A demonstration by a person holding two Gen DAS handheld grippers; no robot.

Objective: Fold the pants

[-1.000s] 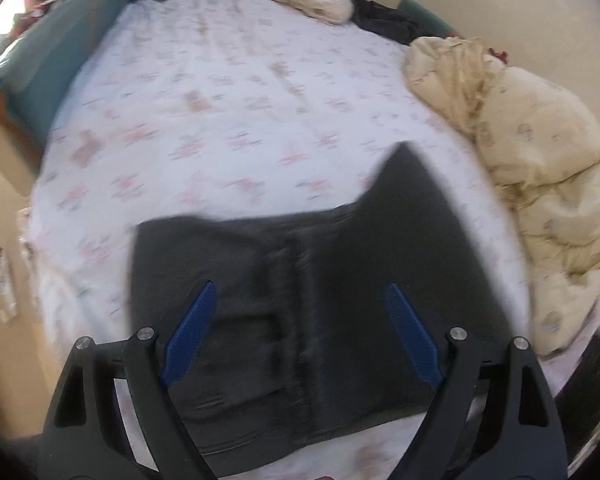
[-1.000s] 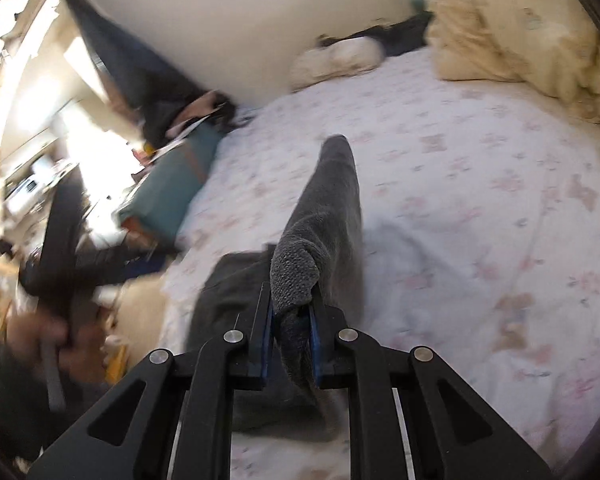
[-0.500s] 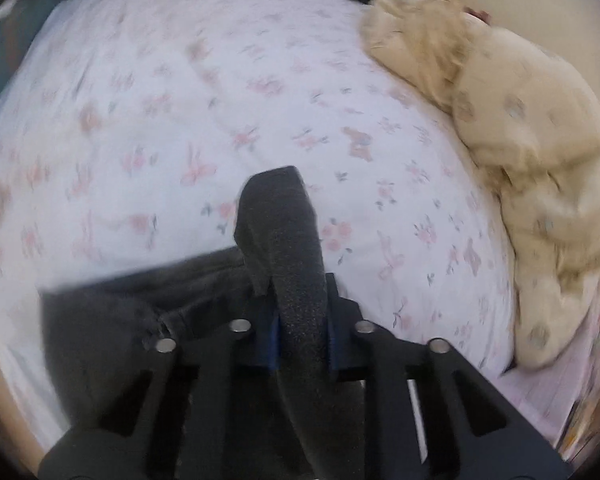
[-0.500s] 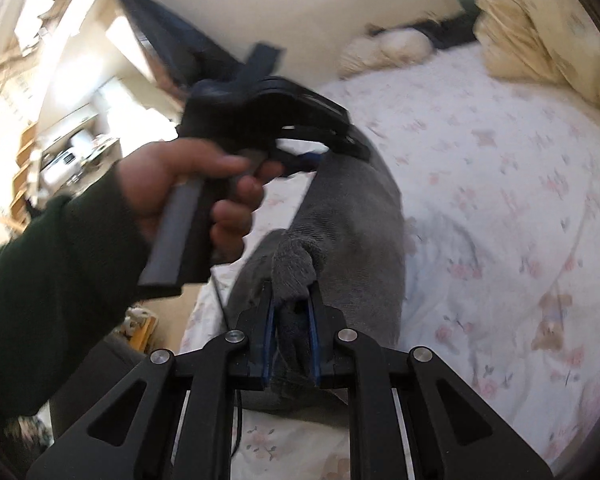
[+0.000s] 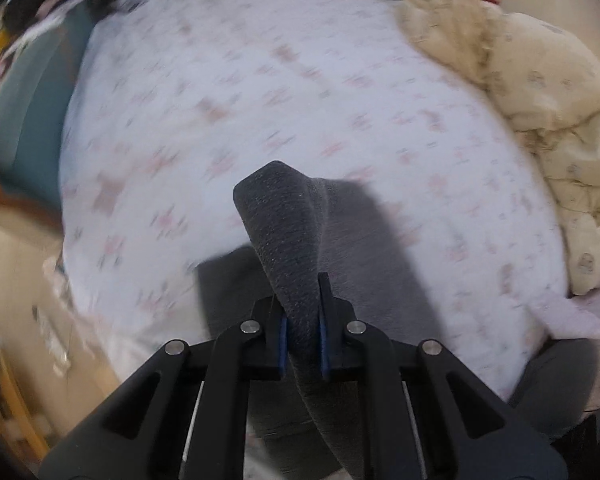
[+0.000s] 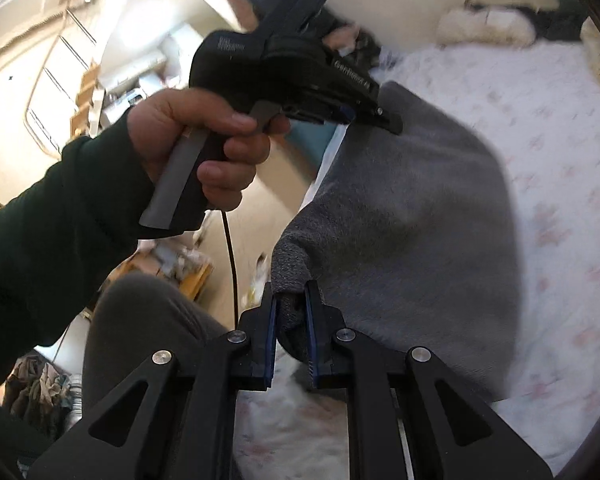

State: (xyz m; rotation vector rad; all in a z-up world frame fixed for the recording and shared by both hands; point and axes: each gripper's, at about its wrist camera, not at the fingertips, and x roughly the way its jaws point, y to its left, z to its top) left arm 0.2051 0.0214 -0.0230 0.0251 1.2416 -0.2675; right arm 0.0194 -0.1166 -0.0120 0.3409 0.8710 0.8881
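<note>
Hanging between both, the pants point(image 5: 292, 248) are clamped by left claw point(image 5: 303, 334) and right claw point(image 6: 291, 330).

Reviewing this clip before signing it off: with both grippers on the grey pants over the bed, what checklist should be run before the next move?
1. Left gripper shut on the grey pants: ok.
2. Right gripper shut on the pants: ok.
3. Cloth lifted between the two grips: ok.
4. Floral bedsheet bare ahead for laying down: ok.
5. Cream duvet apart from the pants: ok.
6. Edges aligned for the fold: cannot tell, the view is blurred.
</note>
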